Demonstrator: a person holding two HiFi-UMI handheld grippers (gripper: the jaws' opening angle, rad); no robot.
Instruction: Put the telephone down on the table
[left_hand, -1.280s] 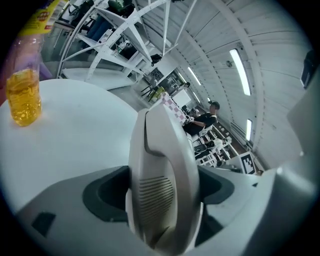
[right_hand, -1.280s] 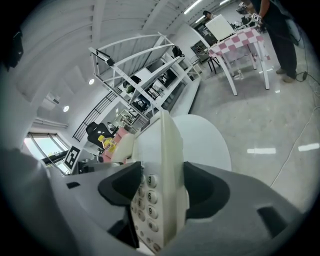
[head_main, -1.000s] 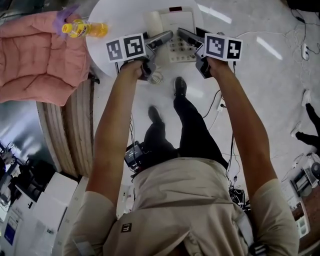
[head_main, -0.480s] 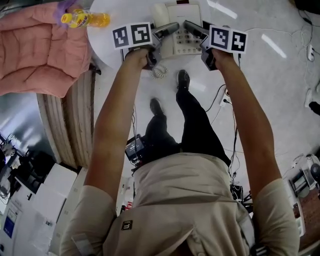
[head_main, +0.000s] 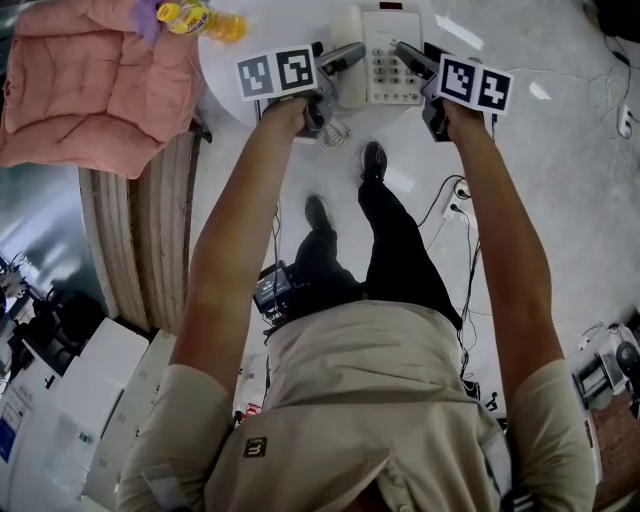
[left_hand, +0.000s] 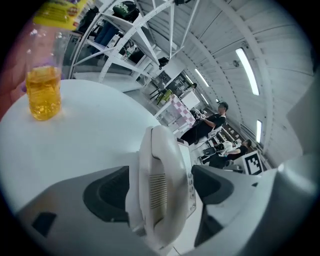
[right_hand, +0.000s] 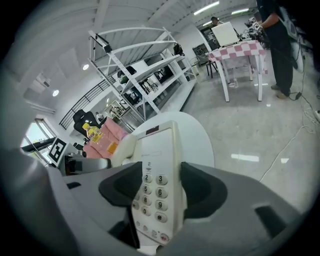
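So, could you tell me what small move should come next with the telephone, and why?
Probably ease the telephone straight down onto the table. The left gripper and the right gripper, whose jaws are closing, both clamp it over the white top; I cannot tell that it rests there.

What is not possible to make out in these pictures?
- Head view: whether the telephone lies on the table; the left gripper and right gripper cover its sides.
- Left gripper view: the bottle cap, cut by the edge; the label is blurred.
- Right gripper view: the display text, too small; this gripper's closing jaws, with the telephone between them, hide its near end.
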